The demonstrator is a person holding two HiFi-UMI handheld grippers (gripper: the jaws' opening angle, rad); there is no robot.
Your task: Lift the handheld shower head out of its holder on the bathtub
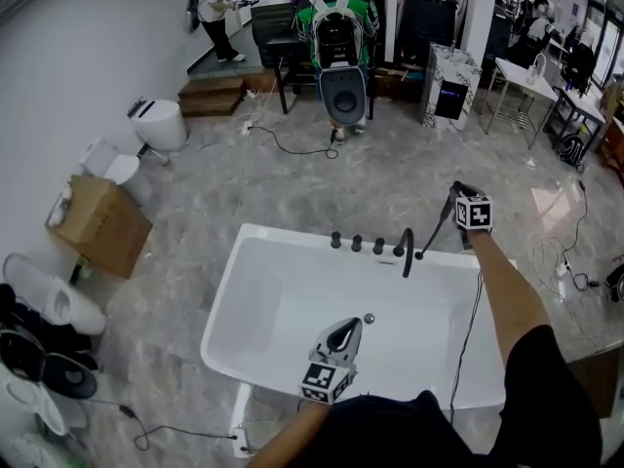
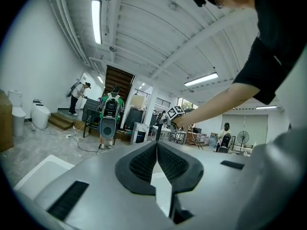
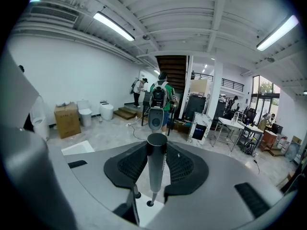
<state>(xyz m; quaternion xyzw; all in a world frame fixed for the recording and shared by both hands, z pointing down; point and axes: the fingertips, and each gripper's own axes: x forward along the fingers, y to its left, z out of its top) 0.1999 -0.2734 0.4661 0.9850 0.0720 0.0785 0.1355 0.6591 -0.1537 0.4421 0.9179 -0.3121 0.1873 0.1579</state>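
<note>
The black handheld shower head (image 1: 439,224) slants up from the far right rim of the white bathtub (image 1: 244,291). My right gripper (image 1: 456,195) is shut on its upper end. In the right gripper view the dark cylinder (image 3: 156,164) stands between the pads (image 3: 180,166), and its thin lower tip reaches the small round holder (image 3: 150,203) on the rim; I cannot tell whether it is clear of it. My left gripper (image 1: 343,334) hovers over the tub's near side, jaws shut on nothing (image 2: 157,152).
Three black knobs (image 1: 357,243) and a curved spout (image 1: 407,252) line the tub's far rim. A cardboard box (image 1: 97,224) and toilets (image 1: 161,123) stand by the left wall. A person with a backpack (image 1: 339,57) stands beyond the tub. Cables trail across the floor (image 1: 292,149).
</note>
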